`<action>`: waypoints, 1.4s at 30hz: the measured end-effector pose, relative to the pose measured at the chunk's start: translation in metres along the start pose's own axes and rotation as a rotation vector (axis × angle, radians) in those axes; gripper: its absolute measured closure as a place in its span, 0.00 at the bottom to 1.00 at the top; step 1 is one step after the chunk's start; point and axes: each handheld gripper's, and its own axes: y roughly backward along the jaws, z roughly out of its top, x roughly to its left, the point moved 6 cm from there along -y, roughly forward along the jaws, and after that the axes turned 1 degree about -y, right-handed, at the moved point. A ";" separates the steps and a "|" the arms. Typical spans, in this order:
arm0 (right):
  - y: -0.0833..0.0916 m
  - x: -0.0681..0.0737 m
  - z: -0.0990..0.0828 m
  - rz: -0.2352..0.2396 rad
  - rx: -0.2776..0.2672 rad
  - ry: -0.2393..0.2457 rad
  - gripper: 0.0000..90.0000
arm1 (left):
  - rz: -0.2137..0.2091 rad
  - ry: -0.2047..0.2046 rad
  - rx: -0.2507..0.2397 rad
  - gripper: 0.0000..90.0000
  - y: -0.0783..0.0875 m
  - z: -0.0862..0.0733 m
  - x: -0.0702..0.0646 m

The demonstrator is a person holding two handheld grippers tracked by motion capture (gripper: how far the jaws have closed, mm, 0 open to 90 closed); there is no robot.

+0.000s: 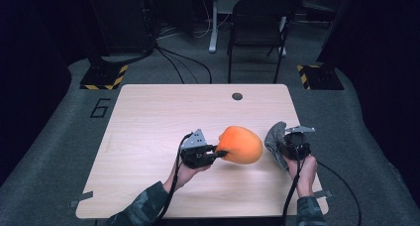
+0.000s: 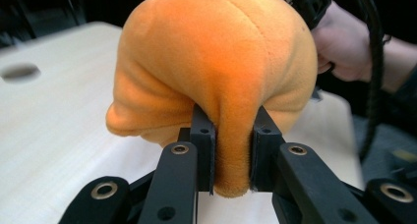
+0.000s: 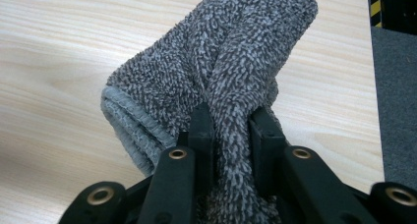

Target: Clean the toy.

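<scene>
Dark curtains and grey carpet are surrounding a pale wooden desk [image 1: 148,117], with a black folding chair [image 1: 257,18] standing beyond its far edge and yellow-and-black hazard tape marking two stand bases on the floor. Near the far edge of the desk a small round hole [image 1: 237,96] is showing.

At the near side a person is reaching in with both forearms. The left claw [image 1: 218,152] is pointing toward the right across the desk and is clenching a fold of an orange plush toy [image 1: 241,144]. In the left gripper view the pinched flap of orange fabric is sitting squeezed between the two black jaws, with the round bulk of the toy [image 2: 216,57] bulging beyond them. The toy is sitting right of centre on the near half of the desk; I cannot tell whether it is touching the wood.

The right claw [image 1: 280,145] is pointing toward the left and is grasping a grey towel [image 1: 275,139], just to the right of the toy. In the right gripper view a ridge of the looped grey cloth [image 3: 236,62] is being pinched tight between the jaws, and its hemmed edge is hanging at the left over the wood grain. The person's right hand [image 1: 303,169] is wrapping around the gripper body, with a black cable trailing back off the desk.
</scene>
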 end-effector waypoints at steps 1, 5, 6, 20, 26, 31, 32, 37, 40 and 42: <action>0.001 0.001 0.001 -0.001 -0.001 0.001 0.83 | 0.003 0.030 0.006 0.86 0.000 0.000 0.001; 0.008 0.006 0.007 -0.003 -0.033 0.033 0.84 | -0.008 0.125 0.047 0.86 -0.001 -0.005 0.007; 0.010 0.008 0.008 -0.002 -0.034 0.035 0.84 | -0.006 0.149 0.056 0.86 -0.002 -0.007 0.009; 0.071 0.097 0.048 0.106 -0.202 0.248 0.84 | -0.012 0.334 0.137 0.85 -0.025 -0.042 0.029; 0.059 0.160 0.037 0.160 -0.151 0.390 0.83 | -0.018 0.356 0.124 0.84 -0.024 -0.042 0.027; 0.035 0.162 0.026 0.084 -0.106 0.439 0.84 | -0.018 0.359 0.135 0.84 -0.027 -0.046 0.028; 0.035 0.159 0.026 0.087 -0.109 0.436 0.84 | -0.017 0.354 0.132 0.84 -0.027 -0.045 0.027; 0.032 0.140 0.026 0.096 -0.094 0.380 0.83 | -0.023 0.347 0.131 0.83 -0.028 -0.046 0.027; 0.030 0.131 0.026 0.080 -0.089 0.354 0.83 | -0.027 0.350 0.132 0.83 -0.028 -0.046 0.027; 0.029 0.124 0.026 0.055 -0.077 0.346 0.83 | -0.028 0.362 0.130 0.83 -0.028 -0.046 0.027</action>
